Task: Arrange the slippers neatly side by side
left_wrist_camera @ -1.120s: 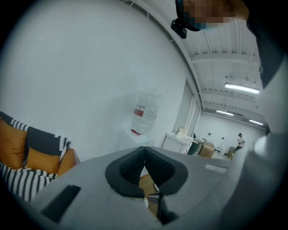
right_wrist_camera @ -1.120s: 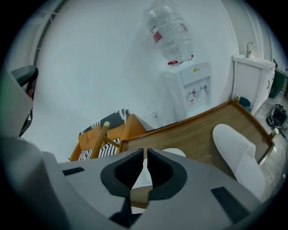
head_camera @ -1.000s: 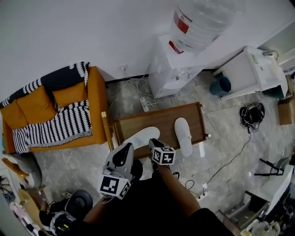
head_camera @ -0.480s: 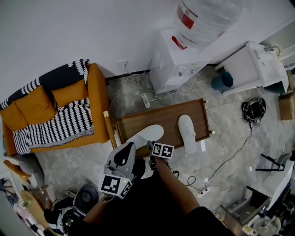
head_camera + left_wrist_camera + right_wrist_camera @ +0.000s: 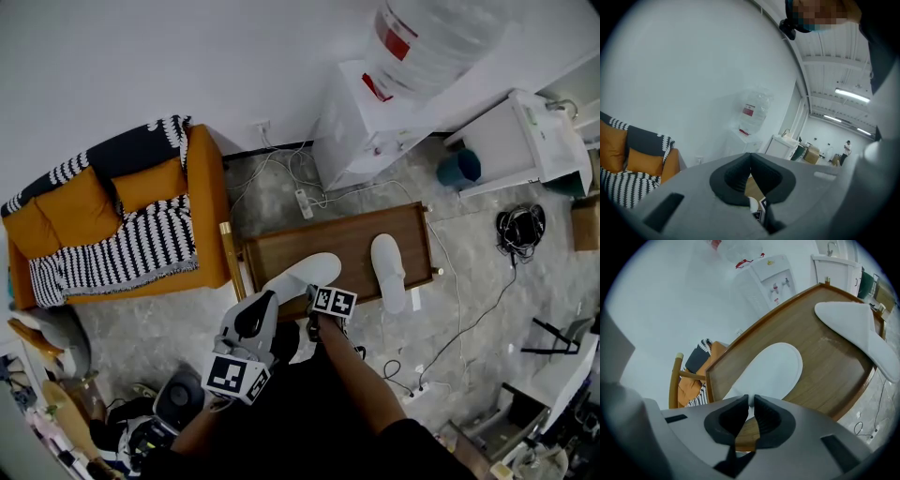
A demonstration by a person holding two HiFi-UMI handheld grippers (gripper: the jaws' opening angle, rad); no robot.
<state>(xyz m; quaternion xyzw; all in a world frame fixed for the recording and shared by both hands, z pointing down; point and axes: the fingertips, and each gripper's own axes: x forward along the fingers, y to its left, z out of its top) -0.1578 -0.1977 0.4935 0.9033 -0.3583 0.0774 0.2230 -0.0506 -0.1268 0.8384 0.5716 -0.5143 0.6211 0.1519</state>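
**Right claw pinching left slipper's heel end, pair not parallel**

- Surroundings: low wooden table (image 5: 347,246) on a stone floor. Orange sofa (image 5: 202,216) with a striped blanket sits just beside the table's left end. Water dispenser (image 5: 361,127) is behind it, and a power strip (image 5: 305,203) with loose cables lies between the two. White cabinet (image 5: 525,141) is far right.
- Only bare wood lies between the two slippers.
- Left slipper (image 5: 305,275): on the table's left half. Long axis is diagonal, with the rounded end toward far-right and the other end at the near-left edge.
- Right slipper (image 5: 388,270): on the right half, well apart. Long axis runs near-to-far, with the near end hanging over the table edge.
- Right gripper (image 5: 751,401): tilted steeply down. Jaws have just been closing and are now narrow, nipping the left slipper's near edge.
- Left gripper (image 5: 750,157): jaws together and empty, aimed at the wall.
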